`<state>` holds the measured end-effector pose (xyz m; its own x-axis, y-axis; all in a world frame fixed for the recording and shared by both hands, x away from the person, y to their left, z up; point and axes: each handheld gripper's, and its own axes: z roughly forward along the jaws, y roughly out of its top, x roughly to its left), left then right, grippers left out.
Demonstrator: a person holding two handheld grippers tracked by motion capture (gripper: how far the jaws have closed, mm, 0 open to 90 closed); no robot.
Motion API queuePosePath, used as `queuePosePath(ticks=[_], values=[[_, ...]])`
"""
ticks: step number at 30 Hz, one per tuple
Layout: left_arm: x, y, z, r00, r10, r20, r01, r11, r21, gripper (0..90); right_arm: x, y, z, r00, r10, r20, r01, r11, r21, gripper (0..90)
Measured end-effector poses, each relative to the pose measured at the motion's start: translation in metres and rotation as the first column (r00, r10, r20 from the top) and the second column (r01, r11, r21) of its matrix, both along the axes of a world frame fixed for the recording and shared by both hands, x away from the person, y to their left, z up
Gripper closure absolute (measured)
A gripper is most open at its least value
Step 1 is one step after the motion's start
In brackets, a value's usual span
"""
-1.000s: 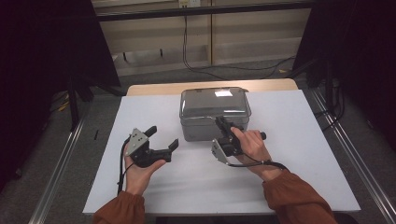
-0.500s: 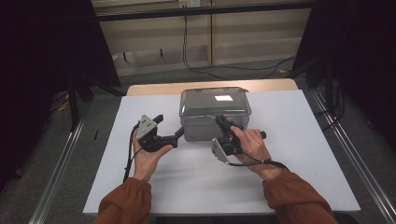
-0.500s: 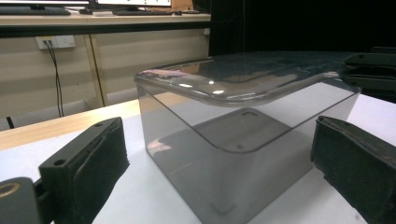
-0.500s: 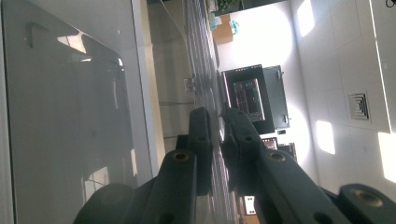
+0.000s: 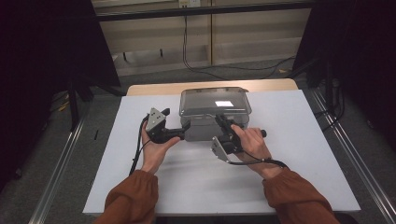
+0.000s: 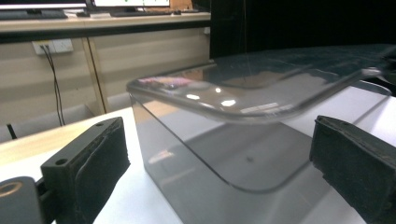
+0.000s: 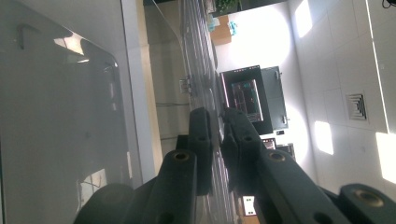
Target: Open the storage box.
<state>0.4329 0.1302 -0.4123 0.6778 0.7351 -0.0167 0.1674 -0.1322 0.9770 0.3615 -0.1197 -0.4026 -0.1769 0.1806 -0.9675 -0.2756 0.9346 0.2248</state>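
A grey see-through box (image 5: 205, 127) with a clear lid (image 5: 214, 100) stands at the back middle of the white table (image 5: 289, 154). My right gripper (image 5: 221, 123) reaches the box's front from the right and is shut on the lid's thin front rim (image 7: 196, 51), which runs between its jaws (image 7: 217, 125). My left gripper (image 5: 183, 132) lies level at the box's front left corner. It is open, with wide jaws (image 6: 218, 140) on either side of that corner of the box (image 6: 219, 172), not touching it. The lid (image 6: 252, 88) overhangs the box wall.
A wooden table edge (image 5: 154, 88) shows behind the white sheet. Metal rails (image 5: 60, 168) run along both sides on the floor. Cables (image 5: 219, 70) hang and lie behind the table, against a low wall with dark curtains at both sides.
My left hand has moved right and away from me, bringing its open jaws up to the box's front left corner. The right gripper has stayed clamped on the lid rim.
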Motion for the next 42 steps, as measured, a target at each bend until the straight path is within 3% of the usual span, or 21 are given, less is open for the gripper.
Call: queuePosePath(ticks=[5, 12, 23, 28, 32, 33, 34, 35, 37, 40, 42], values=[[0.009, 0.001, -0.001, 0.9998, 0.019, 0.001, -0.019, 0.9998, 0.009, 4.8, 0.0, 0.0, 0.001, 1.0, 0.002, 0.002, -0.002, 1.0, -0.004, 81.7], [0.016, -0.001, -0.009, 0.9993, 0.037, -0.005, -0.037, 0.9992, -0.013, 5.7, 0.0, 0.0, 0.001, 1.0, 0.006, -0.004, -0.006, 1.0, -0.009, 81.4], [0.019, -0.005, -0.008, 0.9978, 0.041, 0.051, -0.042, 0.9991, 0.005, 8.1, 0.0, 0.0, -0.003, 0.9999, 0.011, -0.003, -0.011, 1.0, -0.015, 81.0], [0.02, -0.005, -0.008, 0.9975, 0.042, 0.056, -0.043, 0.9991, 0.002, 10.4, 0.0, 0.001, -0.003, 0.9999, 0.013, -0.003, -0.013, 1.0, -0.006, 77.3], [0.02, -0.005, -0.009, 0.9977, 0.043, 0.052, -0.043, 0.9991, -0.001, 10.7, 0.002, -0.002, -0.003, 0.9998, 0.011, -0.016, -0.011, 1.0, 0.027, 70.7], [0.02, -0.005, -0.009, 0.9975, 0.044, 0.055, -0.044, 0.999, -0.005, 10.9, 0.004, -0.005, -0.002, 0.9988, 0.008, -0.048, -0.004, 0.996, 0.09, 67.6], [0.02, -0.005, -0.008, 0.9974, 0.044, 0.057, -0.043, 0.999, -0.007, 10.9, 0.004, -0.005, -0.002, 0.9988, 0.008, -0.048, -0.004, 0.996, 0.09, 67.6], [0.021, -0.005, -0.008, 0.997, 0.041, 0.065, -0.041, 0.9991, 0.005, 11.3, 0.006, -0.009, -0.002, 0.9972, 0.009, -0.074, 0.001, 0.991, 0.134, 63.0], [0.021, -0.005, -0.007, 0.9971, 0.041, 0.064, -0.041, 0.9991, 0.01, 11.4, 0.007, -0.011, -0.002, 0.996, 0.014, -0.089, 0.0, 0.988, 0.156, 61.0], [0.021, -0.005, -0.007, 0.9971, 0.039, 0.065, -0.04, 0.9991, 0.011, 11.5, 0.011, -0.021, -0.004, 0.9891, 0.019, -0.146, 0.018, 0.969, 0.248, 55.8], [0.021, -0.005, -0.008, 0.9973, 0.037, 0.063, -0.038, 0.9993, 0.008, 11.5, 0.012, -0.024, -0.004, 0.9882, 0.019, -0.152, 0.022, 0.964, 0.266, 54.5]])
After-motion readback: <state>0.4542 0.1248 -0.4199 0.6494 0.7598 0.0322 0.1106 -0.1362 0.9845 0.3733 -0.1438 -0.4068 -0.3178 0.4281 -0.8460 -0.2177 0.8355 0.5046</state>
